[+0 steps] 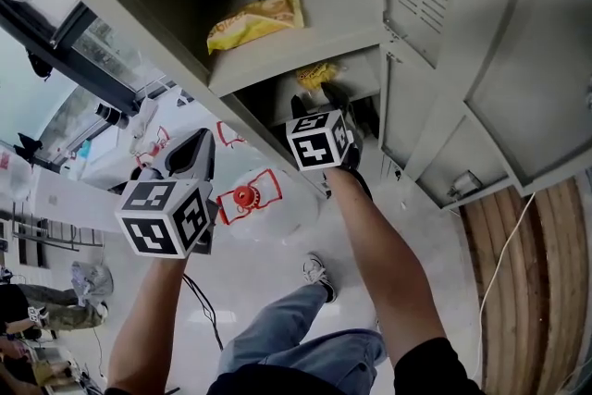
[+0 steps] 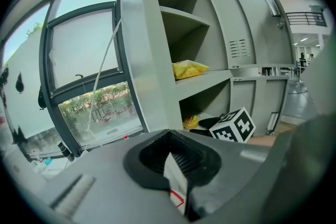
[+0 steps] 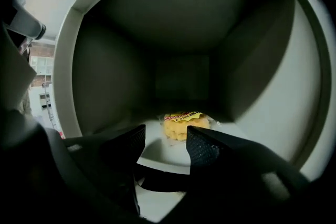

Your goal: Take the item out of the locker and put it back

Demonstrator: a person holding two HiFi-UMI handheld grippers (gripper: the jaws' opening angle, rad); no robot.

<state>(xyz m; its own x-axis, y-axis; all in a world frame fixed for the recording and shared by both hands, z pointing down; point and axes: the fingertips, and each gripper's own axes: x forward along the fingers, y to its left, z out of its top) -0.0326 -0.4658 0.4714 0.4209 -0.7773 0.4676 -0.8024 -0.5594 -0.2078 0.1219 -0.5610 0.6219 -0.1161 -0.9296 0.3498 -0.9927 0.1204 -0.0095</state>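
While the right claw (image 3: 165, 139) gapes wide at the yellow snack packet (image 3: 185, 124), nothing's out of the grey metal locker (image 3: 68, 60) yet; left claw (image 2: 181, 165) pinches a white red-printed sheet (image 2: 174, 180).

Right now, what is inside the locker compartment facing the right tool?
A yellow snack packet on its floor, beyond the open right tool. The dark back corners cannot be made out.

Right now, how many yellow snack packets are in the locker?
2. One yellow snack packet lies on the upper shelf; the other sits in the compartment below, just ahead of the open right gripper. Others may be hidden deeper.
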